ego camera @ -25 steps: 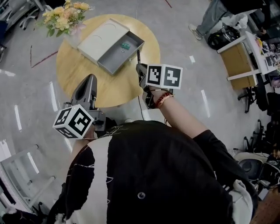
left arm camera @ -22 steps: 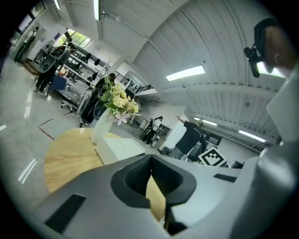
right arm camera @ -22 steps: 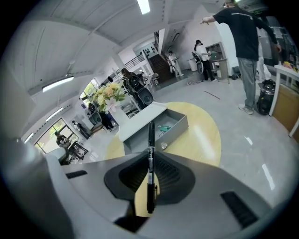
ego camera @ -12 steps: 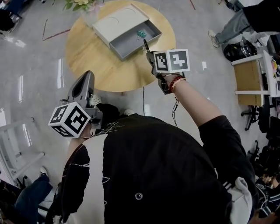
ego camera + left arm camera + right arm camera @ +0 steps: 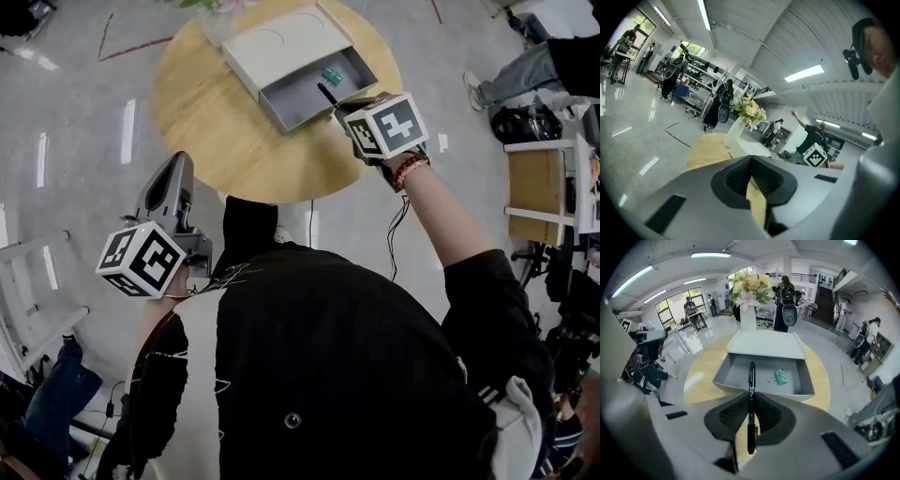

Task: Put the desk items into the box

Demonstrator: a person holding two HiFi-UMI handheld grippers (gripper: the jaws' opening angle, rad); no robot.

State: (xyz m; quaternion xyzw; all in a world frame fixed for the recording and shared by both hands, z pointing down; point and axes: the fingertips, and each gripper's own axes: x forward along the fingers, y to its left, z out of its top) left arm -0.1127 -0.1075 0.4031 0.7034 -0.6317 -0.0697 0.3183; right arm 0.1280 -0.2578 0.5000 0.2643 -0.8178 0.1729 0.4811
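Right gripper view is showing your right gripper clamping a black pen in its jaws, the pen reaching over the open grey box on the round worktop, where a green binder clip is lying; your left gripper is hovering off the worktop's edge, jaws closed on nothing

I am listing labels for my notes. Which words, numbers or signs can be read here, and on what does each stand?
No readable words or numbers anywhere.
The left cube and the right cube: square patterns only, no letters.
The pen: any print is too small to read.
The box: no label shows.
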